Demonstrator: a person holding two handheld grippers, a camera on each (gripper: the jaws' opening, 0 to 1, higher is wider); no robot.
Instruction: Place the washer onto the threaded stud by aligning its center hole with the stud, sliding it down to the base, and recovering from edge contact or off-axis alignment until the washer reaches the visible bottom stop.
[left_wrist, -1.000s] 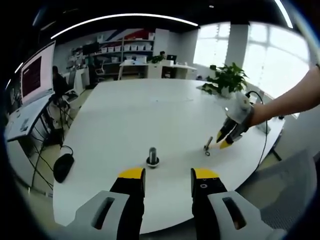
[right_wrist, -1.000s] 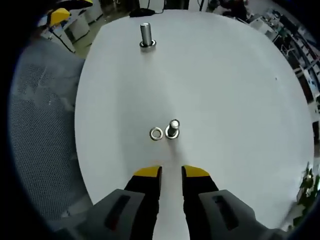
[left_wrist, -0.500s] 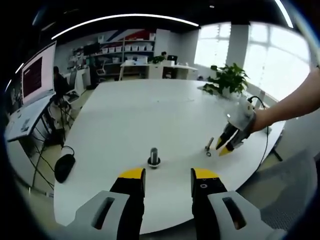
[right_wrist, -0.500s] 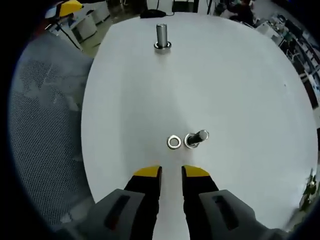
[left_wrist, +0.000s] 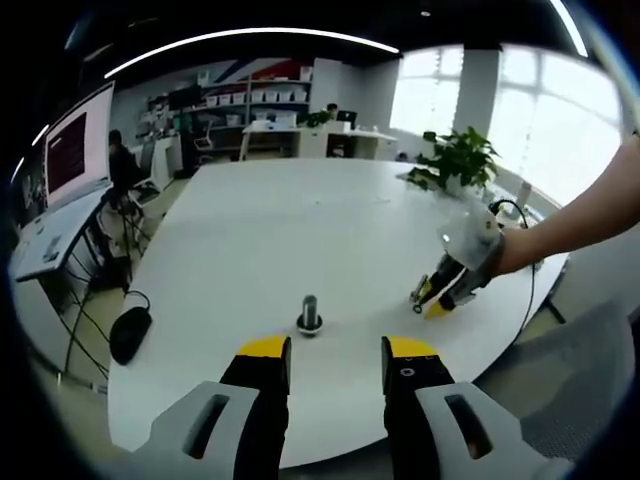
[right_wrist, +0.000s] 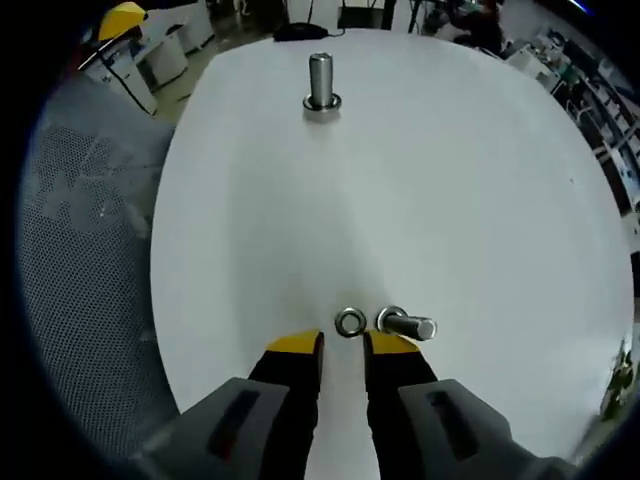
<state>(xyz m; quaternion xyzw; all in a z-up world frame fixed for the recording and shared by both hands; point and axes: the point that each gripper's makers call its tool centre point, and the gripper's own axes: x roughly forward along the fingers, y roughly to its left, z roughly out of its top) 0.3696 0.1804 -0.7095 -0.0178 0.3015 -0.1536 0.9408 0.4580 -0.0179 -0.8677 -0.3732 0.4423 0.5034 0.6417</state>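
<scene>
A small steel washer (right_wrist: 349, 323) lies flat on the white table (right_wrist: 450, 200), just ahead of my right gripper (right_wrist: 343, 348), which is open with nothing between its jaws. Beside the washer a short bolt (right_wrist: 405, 324) lies on its side. The threaded stud (right_wrist: 320, 82) stands upright at the far end of the table, bare. In the left gripper view the same stud (left_wrist: 309, 315) stands just ahead of my left gripper (left_wrist: 337, 352), open and empty. There the right gripper (left_wrist: 440, 298), held on a person's arm, is low over the lying bolt (left_wrist: 420, 293).
A grey mesh chair (right_wrist: 80, 260) sits past the table's near edge on the left of the right gripper view. A potted plant (left_wrist: 455, 160) and a cable (left_wrist: 530, 270) are at the table's right side. A desk with a screen (left_wrist: 75, 150) stands off to the left.
My right gripper has dropped toward the table and closed in on the washer and lying bolt, which now sit right at its fingertips. My left gripper and the stud have stayed put.
</scene>
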